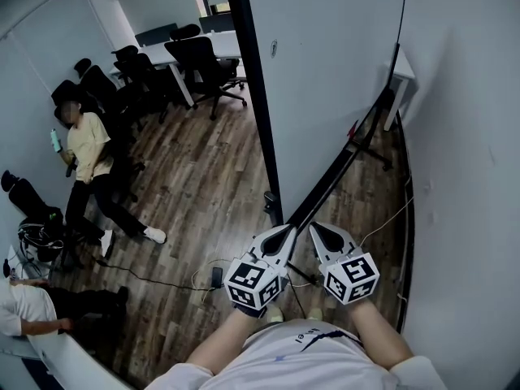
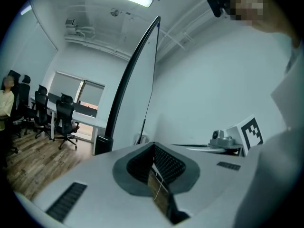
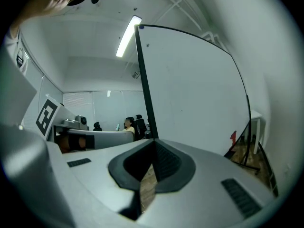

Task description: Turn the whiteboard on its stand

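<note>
Wood flooring (image 1: pixel 203 177) runs away on my left past a seated person (image 1: pixel 85 149) and a row of office chairs (image 1: pixel 203 59). Nearer me, the left gripper (image 1: pixel 288 231) has its jaws pressed together with nothing between them; only floor shows through the gap behind the tips. It points at the bottom corner of the whiteboard (image 1: pixel 333 71), whose black frame edge (image 1: pixel 256 112) climbs straight up just beyond the tips. I cannot tell whether the tips touch that corner. The board stands edge-on before me, its lower rail slanting off right toward the stand (image 1: pixel 370 151). The right gripper (image 1: pixel 314 229) sits just beside the left, also closed and empty, its tips aimed at the same corner.

To turn the board well, I judge I should push with the closed tips flat against the frame, low and slow, so the board swings on its pivot and the stand doesn't skid.
</note>
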`<state>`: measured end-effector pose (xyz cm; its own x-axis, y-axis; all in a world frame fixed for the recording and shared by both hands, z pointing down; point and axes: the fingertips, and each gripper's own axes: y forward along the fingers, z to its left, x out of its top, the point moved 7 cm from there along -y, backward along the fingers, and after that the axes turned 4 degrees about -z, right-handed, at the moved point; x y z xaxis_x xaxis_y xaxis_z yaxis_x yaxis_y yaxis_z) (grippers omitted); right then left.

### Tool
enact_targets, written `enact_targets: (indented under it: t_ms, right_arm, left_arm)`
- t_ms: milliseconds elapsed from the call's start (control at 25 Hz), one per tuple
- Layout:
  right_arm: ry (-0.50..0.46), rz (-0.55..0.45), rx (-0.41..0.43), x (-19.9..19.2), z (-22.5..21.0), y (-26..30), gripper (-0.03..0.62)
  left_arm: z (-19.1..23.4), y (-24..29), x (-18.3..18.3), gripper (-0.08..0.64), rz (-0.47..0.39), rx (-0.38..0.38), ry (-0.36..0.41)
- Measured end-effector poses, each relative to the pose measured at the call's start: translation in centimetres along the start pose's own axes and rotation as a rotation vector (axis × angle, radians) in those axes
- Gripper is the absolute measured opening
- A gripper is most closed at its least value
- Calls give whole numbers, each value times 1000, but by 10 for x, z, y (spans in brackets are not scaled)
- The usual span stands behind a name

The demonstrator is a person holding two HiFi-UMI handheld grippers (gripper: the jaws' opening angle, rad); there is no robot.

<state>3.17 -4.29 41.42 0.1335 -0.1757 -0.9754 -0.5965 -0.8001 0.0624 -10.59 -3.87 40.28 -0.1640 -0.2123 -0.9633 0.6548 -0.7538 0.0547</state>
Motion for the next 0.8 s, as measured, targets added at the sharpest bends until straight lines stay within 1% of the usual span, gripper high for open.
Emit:
enact_targets:
  t_ms: [120, 320, 800]
  right_arm:
    - [10, -2, 4, 3, -1, 0, 12]
    - [-8, -6, 3, 11, -6, 3, 12]
    - [3, 4, -7, 4, -11, 3, 12]
  left_arm:
    - [-2, 3, 3, 12, 1, 10, 15]
    - [-3, 12, 8, 12, -10, 12, 23]
    - [-5, 19, 2, 12, 4, 3, 21]
